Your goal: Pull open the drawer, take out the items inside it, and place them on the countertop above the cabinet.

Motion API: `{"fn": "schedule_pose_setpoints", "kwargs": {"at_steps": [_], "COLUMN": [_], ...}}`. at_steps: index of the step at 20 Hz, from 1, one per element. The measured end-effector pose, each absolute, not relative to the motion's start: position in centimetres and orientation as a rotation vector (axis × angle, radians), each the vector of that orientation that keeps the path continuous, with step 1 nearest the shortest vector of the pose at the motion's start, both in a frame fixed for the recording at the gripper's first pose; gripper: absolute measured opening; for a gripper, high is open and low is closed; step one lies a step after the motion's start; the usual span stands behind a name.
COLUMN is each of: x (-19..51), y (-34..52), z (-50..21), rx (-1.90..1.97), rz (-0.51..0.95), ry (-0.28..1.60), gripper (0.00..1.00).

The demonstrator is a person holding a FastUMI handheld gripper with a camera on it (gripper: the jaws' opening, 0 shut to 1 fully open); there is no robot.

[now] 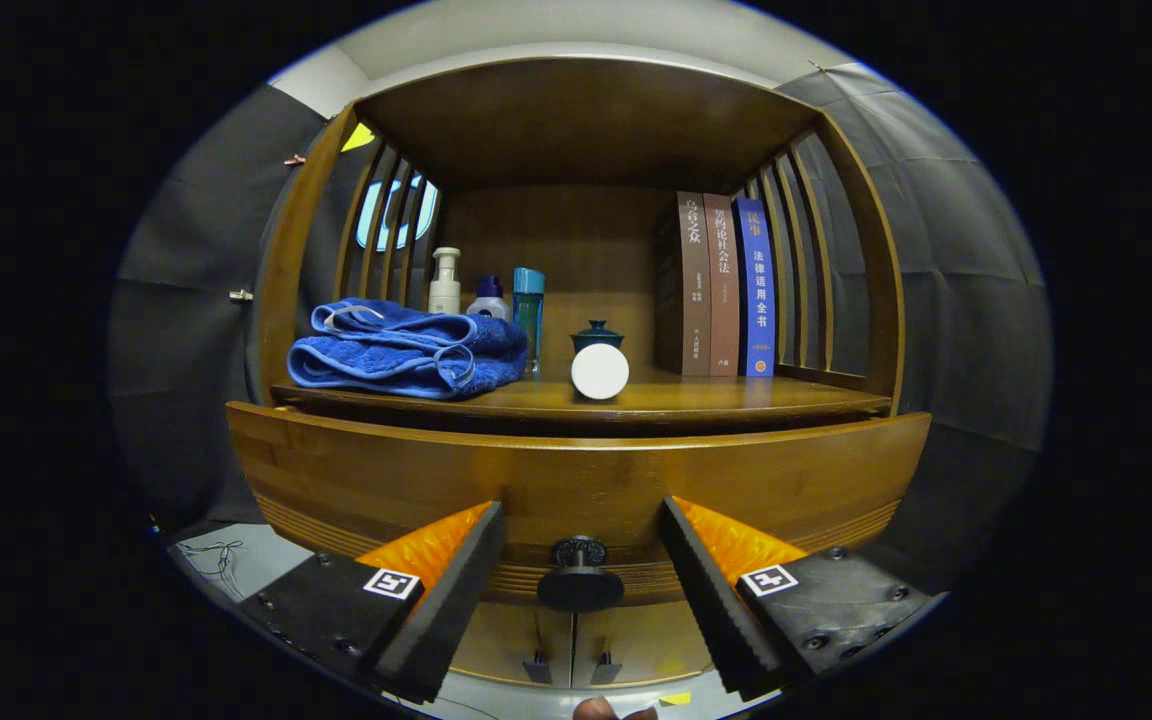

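Facing the wooden cabinet (pixel 576 130) head-on, the view takes in its open upper shelf space, slatted at both sides, with the counter (pixel 816 398) running across as its floor. Below that counter sits the drawer (pixel 336 470), its curved wooden front slightly forward of the counter's edge (how far it is pulled out cannot be told from here, and its inside is hidden). On the counter, to the left, lies a folded blue towel (pixel 401 350); at the right stand three upright books (pixel 721 285), side by side and touching. Behind the towel are a pale pump bottle (pixel 445 282), a smaller bottle with a dark cap (pixel 489 297) and a teal bottle (pixel 528 315). Near the middle, a white round object (pixel 600 371) rests at the counter's front, just ahead of a small dark green lidded cup (pixel 597 337). The claw (pixel 581 540) is spread wide, gripping nothing; the drawer's dark round knob (pixel 580 575) sits between its two fingers, touched by neither. Under the drawer, two cabinet doors (pixel 576 645) meet at a centre seam
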State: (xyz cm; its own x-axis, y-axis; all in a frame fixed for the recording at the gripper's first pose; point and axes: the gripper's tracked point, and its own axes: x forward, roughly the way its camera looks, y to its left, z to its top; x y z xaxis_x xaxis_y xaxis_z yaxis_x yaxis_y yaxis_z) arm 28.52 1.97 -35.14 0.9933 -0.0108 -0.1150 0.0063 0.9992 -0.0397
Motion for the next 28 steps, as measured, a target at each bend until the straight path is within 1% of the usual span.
{"fn": "schedule_pose_setpoints", "kwargs": {"at_steps": [6, 12, 19, 22, 28], "x": [31.1, 31.3, 26.7, 24.4, 20.5], "y": [2.2, 2.0, 1.1, 1.5, 0.7], "z": [-35.3, -34.9, -28.6, -25.6, -19.4], "rx": [-0.035, -0.039, -0.074, -0.025, -0.049], "rz": [-0.017, -0.023, -0.046, -0.018, 0.007], "ry": [0.116, 0.102, 0.052, 0.012, -0.001], "gripper": [1.0, 1.0, 1.0, 1.0, 1.0]}}
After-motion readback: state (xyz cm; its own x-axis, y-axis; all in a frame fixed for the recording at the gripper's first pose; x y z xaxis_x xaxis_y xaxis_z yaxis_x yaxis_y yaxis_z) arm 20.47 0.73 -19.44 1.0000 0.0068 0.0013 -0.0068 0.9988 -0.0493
